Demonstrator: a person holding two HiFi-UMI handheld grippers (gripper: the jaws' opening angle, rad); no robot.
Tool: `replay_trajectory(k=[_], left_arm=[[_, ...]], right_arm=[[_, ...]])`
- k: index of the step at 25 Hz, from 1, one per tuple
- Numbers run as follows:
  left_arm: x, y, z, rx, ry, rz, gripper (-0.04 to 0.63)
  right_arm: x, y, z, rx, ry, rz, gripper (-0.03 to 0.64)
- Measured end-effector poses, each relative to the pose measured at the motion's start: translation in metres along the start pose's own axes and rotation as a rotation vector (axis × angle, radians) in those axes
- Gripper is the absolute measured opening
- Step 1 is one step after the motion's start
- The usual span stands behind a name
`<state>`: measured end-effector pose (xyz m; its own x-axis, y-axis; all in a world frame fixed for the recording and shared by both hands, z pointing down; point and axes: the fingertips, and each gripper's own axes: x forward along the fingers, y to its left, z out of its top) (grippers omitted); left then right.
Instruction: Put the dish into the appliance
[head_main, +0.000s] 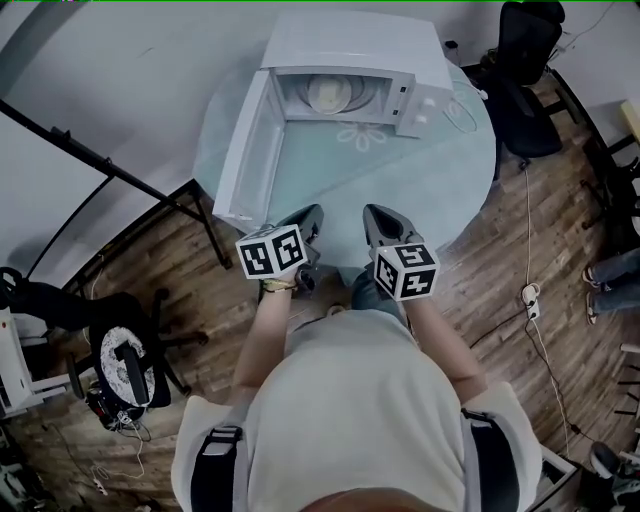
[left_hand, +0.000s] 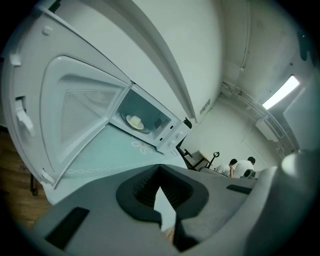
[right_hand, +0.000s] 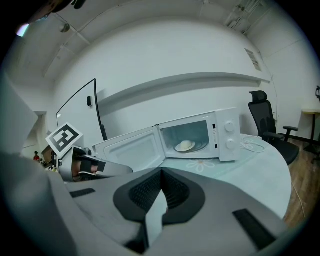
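Note:
A white microwave stands at the far side of a round glass table, its door swung open to the left. A pale round dish lies inside on the turntable. It also shows as the dish in the left gripper view and as the dish in the right gripper view. My left gripper and right gripper hover side by side at the table's near edge, well short of the microwave. Both the left gripper and the right gripper are shut with nothing between the jaws.
A black office chair stands to the right of the table. A loop of cable lies on the table beside the microwave. Another chair and a black stand frame are on the left. Two people sit far off.

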<state>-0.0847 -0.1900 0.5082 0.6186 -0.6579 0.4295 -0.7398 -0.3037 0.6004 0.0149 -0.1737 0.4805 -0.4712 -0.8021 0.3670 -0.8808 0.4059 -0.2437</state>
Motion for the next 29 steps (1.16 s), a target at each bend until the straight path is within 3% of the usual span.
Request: replay_trajectory(k=[10, 29], left_arm=[[-0.023, -0.003, -0.017, 0.003, 0.01, 0.003, 0.009], [-0.016, -0.006, -0.017, 0.014, 0.011, 0.013, 0.009]], right_arm=[[-0.018, 0.023, -0.008, -0.023, 0.0, 0.023, 0.005], [-0.017, 0.019, -0.001, -0.033, -0.025, 0.016, 0.005]])
